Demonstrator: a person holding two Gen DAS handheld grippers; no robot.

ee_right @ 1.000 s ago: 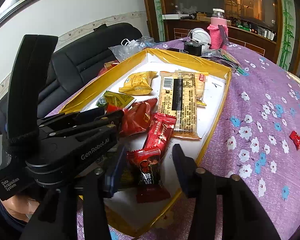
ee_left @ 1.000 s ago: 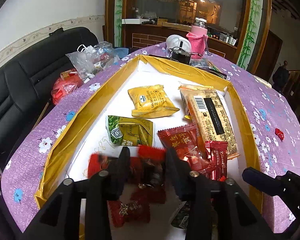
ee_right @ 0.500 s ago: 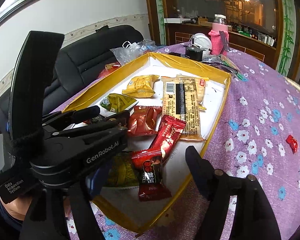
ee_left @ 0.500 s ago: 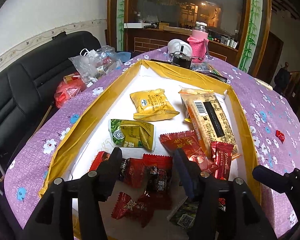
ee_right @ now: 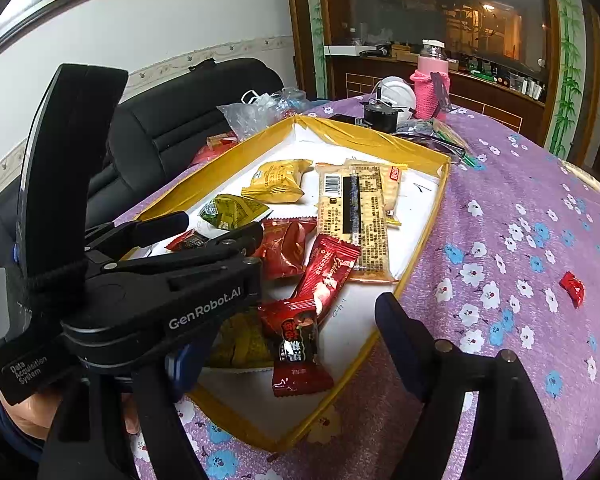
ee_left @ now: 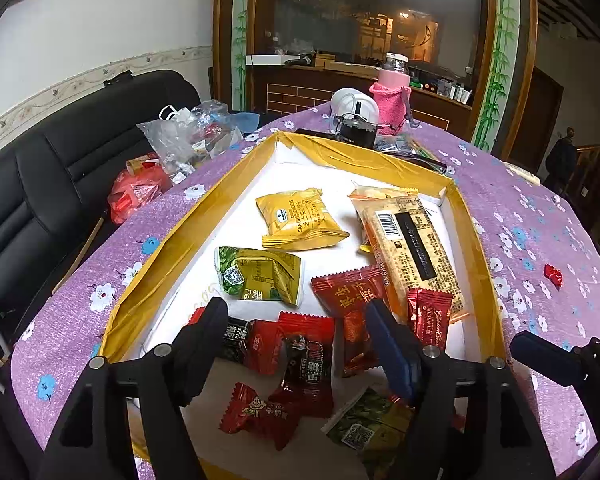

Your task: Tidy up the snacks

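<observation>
Spread wider than a second ago, both tools, with the red candies dropped out of their grip and now lying loose in the tray.

Left wrist view: left tool opening, pads clear of everything, hung over red candies on the white floor of the tray. Further in: green packet, yellow packet, long cracker pack, red sachet. Near edge of tray cut off by the frame and masked by the tool's arms; a green-black packet half hidden there, print unreadable. Right tool only a dark tip at the right border.

Right wrist view: right tool opening, nothing pressed between the pads; one red candy lying below the gap in the tray's near corner. Left finger of this tool mostly hidden behind the left tool's body, which also covers much of the tray's left half. Stray red candy well apart on the purple surface. Clutter at the far end too small to name.
</observation>
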